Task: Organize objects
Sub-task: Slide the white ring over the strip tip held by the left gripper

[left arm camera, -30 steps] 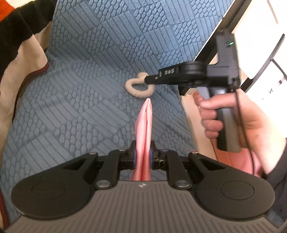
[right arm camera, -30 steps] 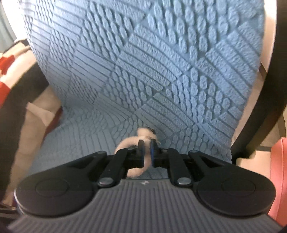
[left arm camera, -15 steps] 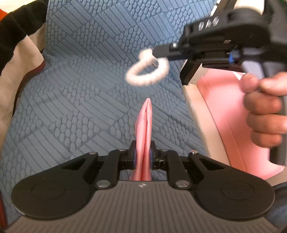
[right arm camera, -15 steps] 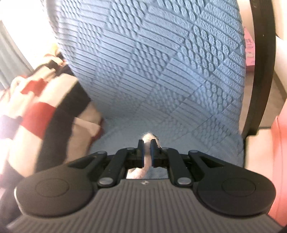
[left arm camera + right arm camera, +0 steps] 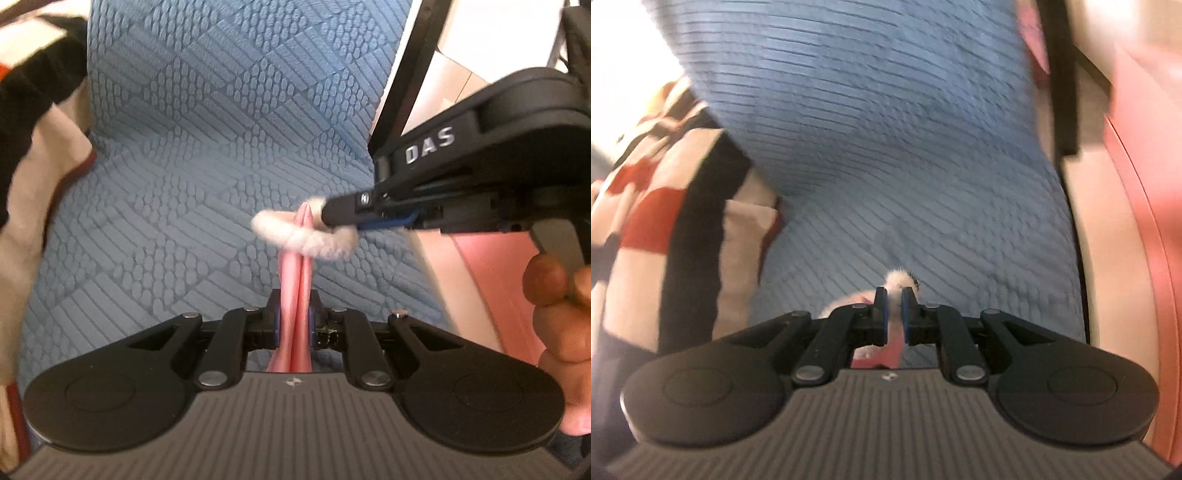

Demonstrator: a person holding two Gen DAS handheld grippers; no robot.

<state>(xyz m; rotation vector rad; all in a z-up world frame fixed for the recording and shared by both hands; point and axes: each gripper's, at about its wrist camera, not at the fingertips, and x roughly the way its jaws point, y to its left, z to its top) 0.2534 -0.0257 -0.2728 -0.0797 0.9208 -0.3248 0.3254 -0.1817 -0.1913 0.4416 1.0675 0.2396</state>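
My left gripper (image 5: 294, 314) is shut on a folded pink item (image 5: 295, 280) that sticks up between its pads over the blue textured seat cover (image 5: 177, 155). A fluffy cream hair-tie ring (image 5: 306, 236) hangs around the pink item's tip, held by my right gripper (image 5: 325, 216), which comes in from the right. In the right wrist view, the right gripper (image 5: 894, 314) is shut on the fluffy ring (image 5: 899, 280), and the pink item (image 5: 886, 350) shows just below the pads. That view is motion-blurred.
A cream, black and red striped cloth (image 5: 33, 122) lies at the left edge of the seat (image 5: 657, 206). A black chair frame bar (image 5: 406, 74) and a pink surface (image 5: 491, 280) sit to the right. A hand (image 5: 557, 310) grips the right tool's handle.
The right gripper lifted the fluffy ring off the seat cover, carried it toward the left gripper, and lowered it over the tip of the pink item. The left gripper kept its hold.
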